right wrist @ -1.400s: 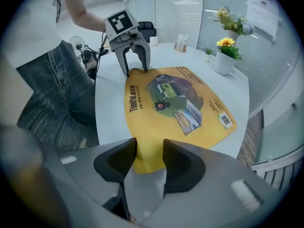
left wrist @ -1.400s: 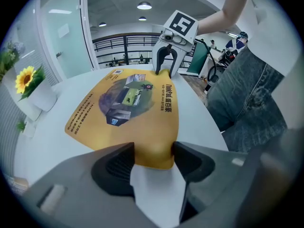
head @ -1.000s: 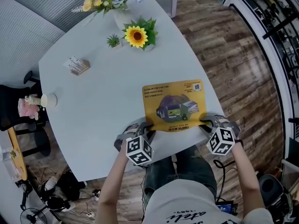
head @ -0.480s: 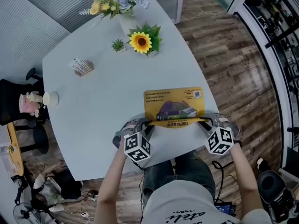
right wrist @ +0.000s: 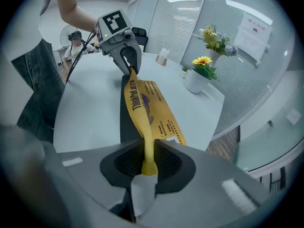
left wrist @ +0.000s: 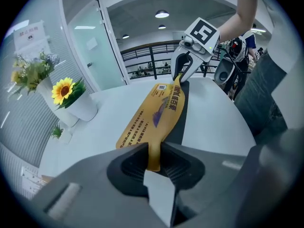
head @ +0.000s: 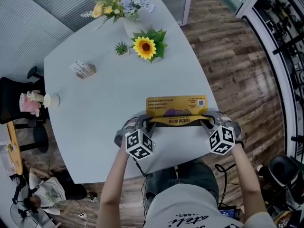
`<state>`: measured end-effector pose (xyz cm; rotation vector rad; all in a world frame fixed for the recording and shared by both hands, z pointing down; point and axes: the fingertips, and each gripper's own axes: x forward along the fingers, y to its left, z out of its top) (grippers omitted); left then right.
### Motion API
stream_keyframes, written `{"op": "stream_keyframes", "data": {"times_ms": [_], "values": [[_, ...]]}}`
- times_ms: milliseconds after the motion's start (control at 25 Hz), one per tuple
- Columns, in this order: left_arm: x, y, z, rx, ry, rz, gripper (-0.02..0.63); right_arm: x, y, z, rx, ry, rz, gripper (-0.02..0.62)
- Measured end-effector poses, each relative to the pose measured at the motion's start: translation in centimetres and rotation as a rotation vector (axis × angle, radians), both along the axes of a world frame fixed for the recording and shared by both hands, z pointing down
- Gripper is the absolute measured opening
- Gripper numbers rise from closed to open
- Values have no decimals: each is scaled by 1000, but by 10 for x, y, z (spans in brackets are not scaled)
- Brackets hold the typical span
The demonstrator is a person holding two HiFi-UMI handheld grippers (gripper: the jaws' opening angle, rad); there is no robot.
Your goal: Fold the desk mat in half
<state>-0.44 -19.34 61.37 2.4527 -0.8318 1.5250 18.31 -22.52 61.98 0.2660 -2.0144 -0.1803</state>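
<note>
Desk mat [head: 176, 104]: yellow printed top face, dark underside. Far edge lies flat on the table [head: 95, 113]. Near edge is raised off it and curls over toward the far edge. Near corners pinched, one in the left gripper [head: 150, 122], one in the right gripper [head: 205, 120].

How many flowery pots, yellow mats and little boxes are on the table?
Flowery pots: 3 (bouquet vase, sunflower, tiny plant)
Yellow mat: 1
Little box: 1
Total: 5
</note>
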Motion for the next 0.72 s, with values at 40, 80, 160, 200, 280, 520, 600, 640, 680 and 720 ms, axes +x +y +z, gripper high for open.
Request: {"op": "stream_keyframes", "data": {"times_ms": [40, 80, 160, 200, 280, 520, 600, 640, 680, 720], "values": [[-1, -3, 1, -2, 3, -9, 80, -1, -3, 1, 0, 0, -1, 88], [-2, -5, 3, -3, 5, -18, 80, -2, -6, 2, -2, 0, -2, 87], [-3, -11, 5, -4, 6, -31, 80, -3, -12, 5, -7, 2, -5, 87], [-3, -13, 6, -4, 4, -36, 80, -3, -15, 7, -11, 3, -5, 87], [-4, -18, 9, -6, 2, -45, 80, -4, -20, 10, -19, 6, -4, 87], [-7, -31, 17, -11, -5, -64, 80, -7, -33, 18, -35, 11, 4, 89], [-7, -34, 19, -12, -5, -70, 81, -7, -35, 20, -40, 13, 6, 91], [-7, -35, 20, -11, -6, -74, 81, -7, -37, 20, -42, 13, 9, 93], [-7, -37, 21, -10, -7, -78, 83, -7, -38, 21, -42, 11, 13, 95], [-8, -38, 21, -8, -6, -83, 83, -7, -40, 21, -42, 7, 20, 98]]}}
